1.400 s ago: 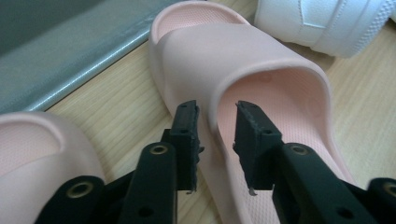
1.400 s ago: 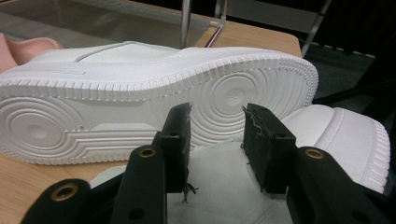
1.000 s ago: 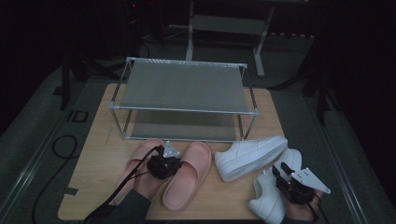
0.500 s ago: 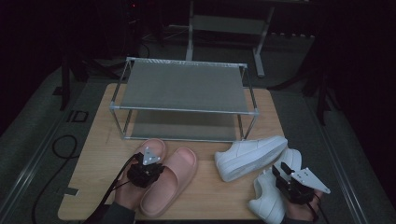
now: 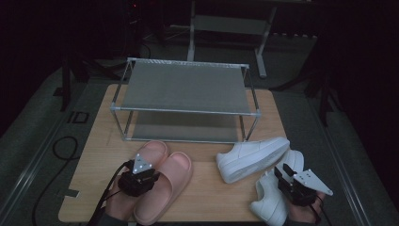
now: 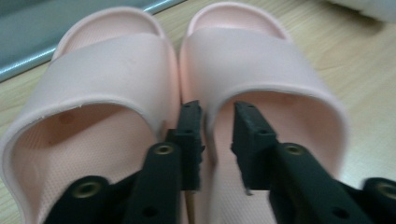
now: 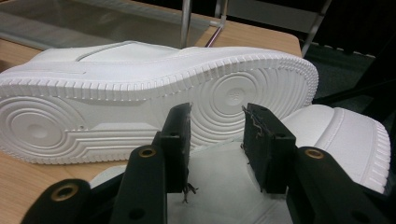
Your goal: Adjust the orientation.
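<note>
- Looking at the soft pink foam slides (image 5: 162,181) first: the pair sits side by side, touching, on the light wooden tabletop (image 5: 211,193), just in front of the two-tier metal shoe rack with grey mesh shelves (image 5: 183,101).
- Left gripper (image 6: 217,140) hangs right over the seam between them. Its jaws have just been opening and now stand partway apart, one jaw in the seam and the other inside the right-hand slide, with that slide's inner wall between them but no pad pressing on it. So nothing is held.
- Right gripper (image 7: 217,144) sits over the white leather sneaker (image 7: 336,140) lying nearest the table edge. Jaws are at a middling gap, and I can't tell whether the pads actually pinch the shoe.
- The second white sneaker (image 5: 251,157) lies tipped on its side, ribbed sole facing that gripper.
- My read: the slides just got lined up as a pair and let go.
- Next move probably means closing on a slide's inner wall or strap and lifting it onto a rack shelf without knocking its twin crooked.
</note>
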The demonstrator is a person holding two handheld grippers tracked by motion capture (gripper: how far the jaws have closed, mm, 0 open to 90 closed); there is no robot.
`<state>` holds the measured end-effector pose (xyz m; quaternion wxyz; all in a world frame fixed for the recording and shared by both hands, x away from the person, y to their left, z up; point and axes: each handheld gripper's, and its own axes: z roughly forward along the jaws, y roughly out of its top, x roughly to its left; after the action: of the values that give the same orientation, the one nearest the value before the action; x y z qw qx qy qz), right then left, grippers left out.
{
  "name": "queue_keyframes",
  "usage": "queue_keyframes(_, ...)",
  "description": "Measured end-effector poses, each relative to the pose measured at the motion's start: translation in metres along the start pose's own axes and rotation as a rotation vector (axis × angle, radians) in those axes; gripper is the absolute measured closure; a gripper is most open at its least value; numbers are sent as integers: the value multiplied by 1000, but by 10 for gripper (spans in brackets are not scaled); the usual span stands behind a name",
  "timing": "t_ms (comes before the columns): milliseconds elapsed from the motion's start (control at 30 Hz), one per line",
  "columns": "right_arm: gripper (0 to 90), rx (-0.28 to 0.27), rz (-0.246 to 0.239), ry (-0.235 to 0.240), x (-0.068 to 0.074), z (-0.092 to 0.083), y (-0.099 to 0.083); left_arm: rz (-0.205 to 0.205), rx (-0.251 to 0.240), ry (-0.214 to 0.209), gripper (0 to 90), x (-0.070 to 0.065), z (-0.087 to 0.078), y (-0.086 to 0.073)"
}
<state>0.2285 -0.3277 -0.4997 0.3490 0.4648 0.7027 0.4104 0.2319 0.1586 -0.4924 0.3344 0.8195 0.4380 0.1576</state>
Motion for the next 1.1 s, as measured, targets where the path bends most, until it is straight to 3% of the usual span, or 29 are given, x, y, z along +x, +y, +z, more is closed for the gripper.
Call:
queue_keyframes(200,607,0,0,2,0,0,0,18,-17,20,574,0,-12,-1)
queue_keyframes(233,605,0,0,3,0,0,0,18,-33,32,526,4,-18,-3)
queue_keyframes(400,602,1,-1,7,-1,0,0,-19,-38,32,468,11,-20,-6)
queue_keyframes(500,602,1,-1,8,-1,0,0,-7,-40,83,386,13,-21,-7)
queue_keyframes(600,601,1,2,9,-1,0,0,-13,-35,81,353,15,-22,-8)
queue_keyframes(767,599,0,4,11,-1,0,0,-9,-22,66,329,19,-22,-12)
queue_keyframes(933,597,1,2,14,-1,1,0,-13,-16,83,329,25,-24,-16)
queue_keyframes(1100,595,0,3,16,-1,1,0,-28,-18,42,336,32,-26,-19)
